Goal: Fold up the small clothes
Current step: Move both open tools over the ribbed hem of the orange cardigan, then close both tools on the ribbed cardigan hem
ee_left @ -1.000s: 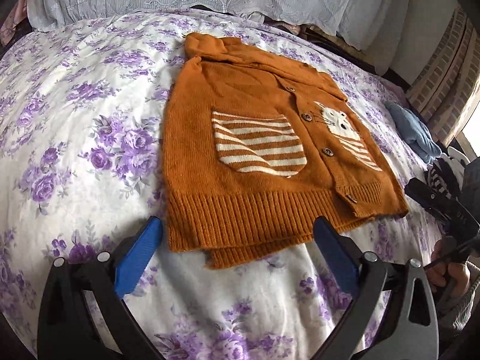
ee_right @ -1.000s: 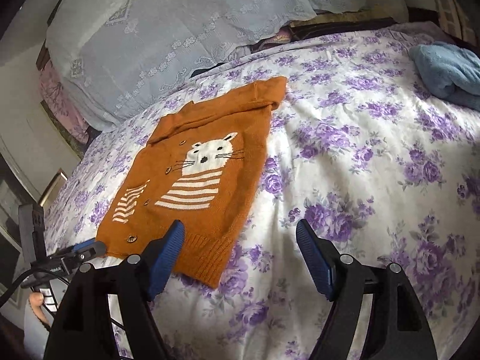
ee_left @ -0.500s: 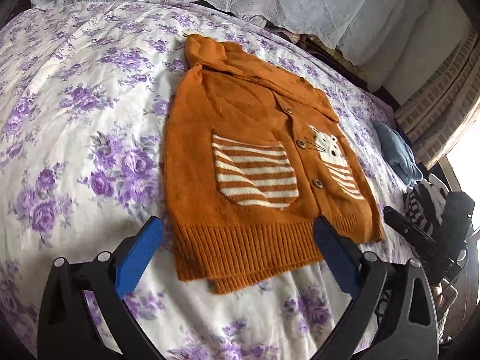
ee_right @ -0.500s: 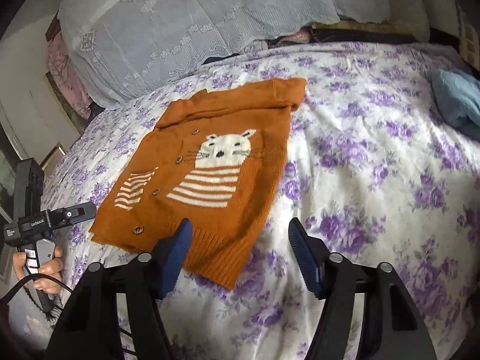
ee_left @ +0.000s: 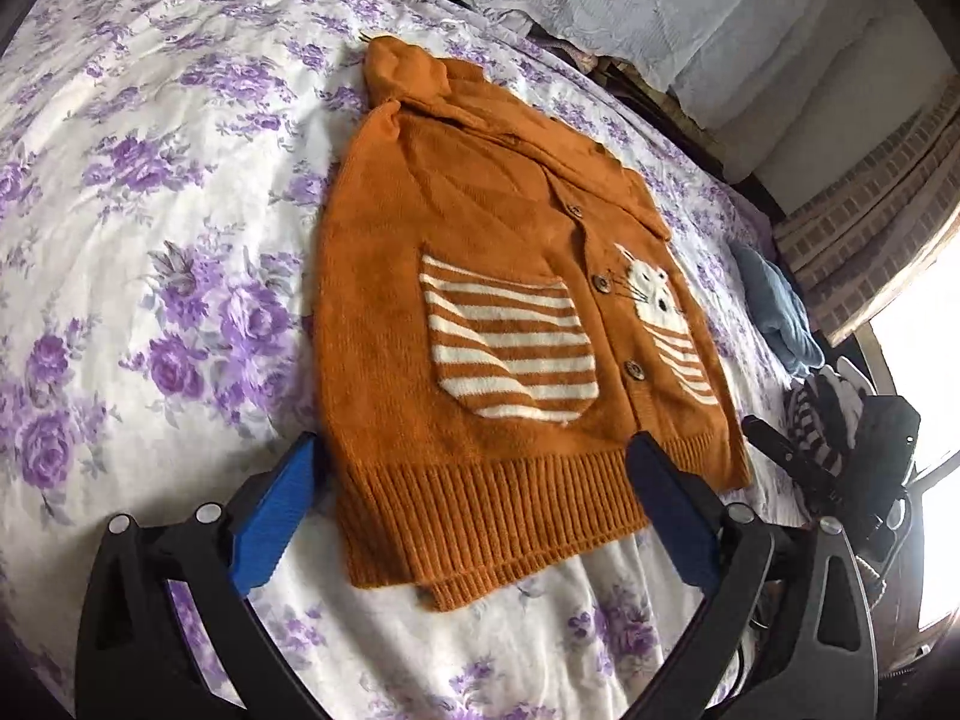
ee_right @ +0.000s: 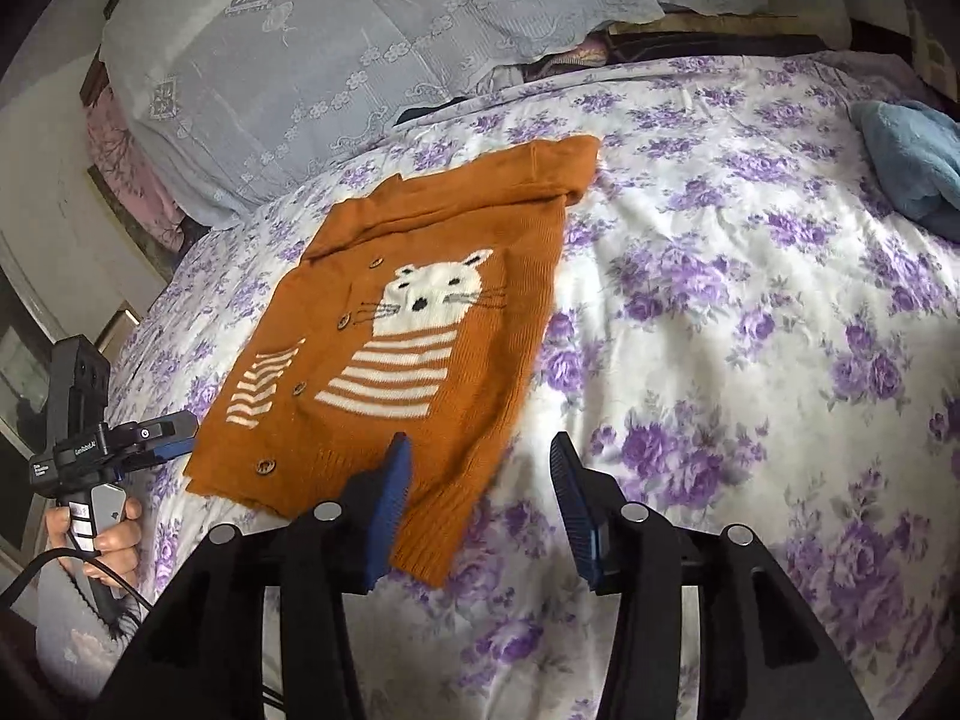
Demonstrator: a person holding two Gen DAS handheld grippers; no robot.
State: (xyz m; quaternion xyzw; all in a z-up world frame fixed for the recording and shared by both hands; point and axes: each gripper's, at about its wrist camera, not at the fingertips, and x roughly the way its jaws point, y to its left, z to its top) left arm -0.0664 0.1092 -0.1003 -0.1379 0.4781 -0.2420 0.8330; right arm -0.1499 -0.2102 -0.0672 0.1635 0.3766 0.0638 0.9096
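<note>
Orange knit cardigan (ee_left: pixel 480 312) lies flat mid-frame on the floral bed (ee_left: pixel 150 240) while your left hand-held gripper (ee_left: pixel 474 510) gapes wide around its hem and your right hand-held gripper (ee_right: pixel 480 492), closing, grips nothing.

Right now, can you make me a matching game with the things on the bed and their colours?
Things:
1. sweater
2. towel
3. bedsheet
4. tool pads

Colours:
A. white with purple flowers
B. dark blue
C. orange with a white cat
D. light blue

Pairs: 1-C, 2-D, 3-A, 4-B
</note>
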